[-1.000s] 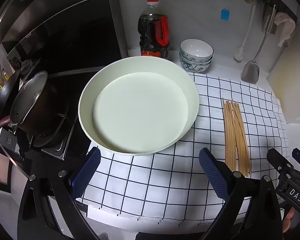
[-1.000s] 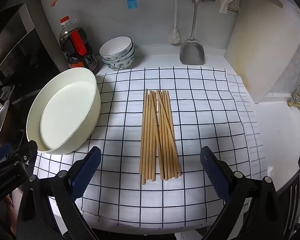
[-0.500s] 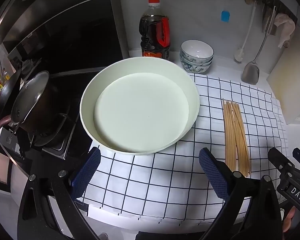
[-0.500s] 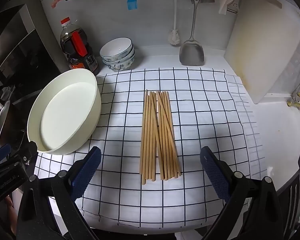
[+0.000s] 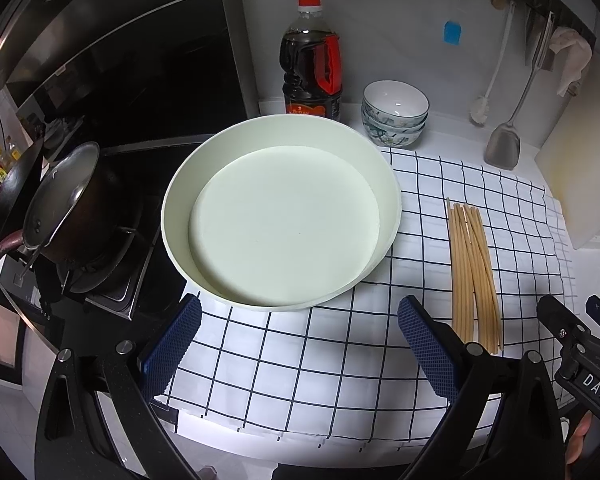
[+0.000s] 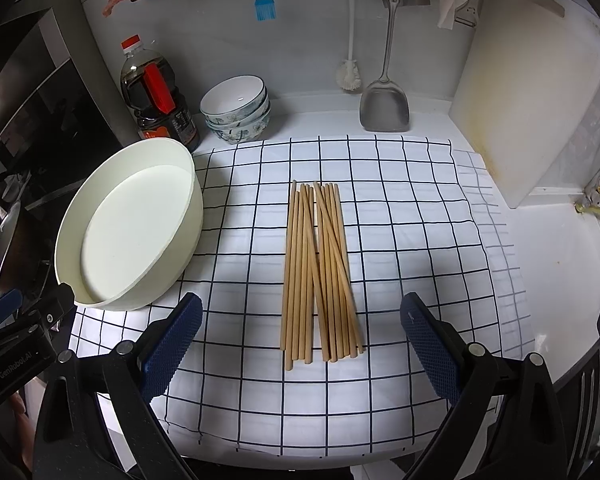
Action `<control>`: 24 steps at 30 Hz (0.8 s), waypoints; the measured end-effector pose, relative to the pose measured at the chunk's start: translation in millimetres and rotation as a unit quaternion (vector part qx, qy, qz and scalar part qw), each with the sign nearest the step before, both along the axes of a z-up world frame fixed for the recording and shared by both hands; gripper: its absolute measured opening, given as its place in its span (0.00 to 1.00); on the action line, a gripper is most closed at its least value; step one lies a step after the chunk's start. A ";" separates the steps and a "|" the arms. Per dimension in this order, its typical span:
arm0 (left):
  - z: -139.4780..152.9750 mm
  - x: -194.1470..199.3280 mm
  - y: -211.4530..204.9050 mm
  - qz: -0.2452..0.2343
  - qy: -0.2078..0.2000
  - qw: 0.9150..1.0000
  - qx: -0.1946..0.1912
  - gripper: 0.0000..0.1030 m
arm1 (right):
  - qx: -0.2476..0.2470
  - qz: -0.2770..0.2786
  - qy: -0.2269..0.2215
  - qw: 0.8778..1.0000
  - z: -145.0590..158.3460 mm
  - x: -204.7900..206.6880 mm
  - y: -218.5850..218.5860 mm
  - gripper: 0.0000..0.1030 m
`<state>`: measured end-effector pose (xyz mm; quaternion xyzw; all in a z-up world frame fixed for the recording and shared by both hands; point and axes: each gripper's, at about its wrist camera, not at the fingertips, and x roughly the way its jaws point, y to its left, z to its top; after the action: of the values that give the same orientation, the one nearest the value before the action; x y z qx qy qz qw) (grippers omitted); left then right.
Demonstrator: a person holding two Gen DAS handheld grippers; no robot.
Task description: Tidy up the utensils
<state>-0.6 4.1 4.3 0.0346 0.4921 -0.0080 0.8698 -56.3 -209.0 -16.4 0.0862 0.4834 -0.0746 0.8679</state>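
Several wooden chopsticks lie side by side in a loose bundle on a white checked cloth. My right gripper hovers open just in front of their near ends, nothing between its fingers. A large empty white round basin sits at the cloth's left edge; in the right wrist view the basin is left of the chopsticks. My left gripper is open in front of the basin, holding nothing. The chopsticks show to its right.
A dark sauce bottle and stacked bowls stand at the back wall. A metal spatula and brush hang there. A white cutting board leans at the right. A pot sits on the stove at left.
Both views have shifted very slightly, as if the grippers drifted a little. The chopsticks and basin have not moved, and both grippers stay open.
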 end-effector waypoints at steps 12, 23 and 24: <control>-1.0 2.1 1.2 0.002 -0.001 1.000 0.000 0.94 | 0.002 -0.002 0.000 1.000 0.1 4.1 1.1 0.92; -1.6 2.1 1.2 0.003 -0.001 1.000 0.000 0.94 | 0.004 -0.002 -0.001 1.000 -2.0 4.9 0.9 0.92; -1.6 2.2 1.2 0.002 -0.002 1.000 0.000 0.94 | 0.005 -0.002 0.000 1.000 -1.8 4.7 0.8 0.92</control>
<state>1.6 5.4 2.7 0.0338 0.4909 -0.0057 0.8706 -51.5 -208.2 -18.2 0.0913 0.4832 -0.0741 0.8676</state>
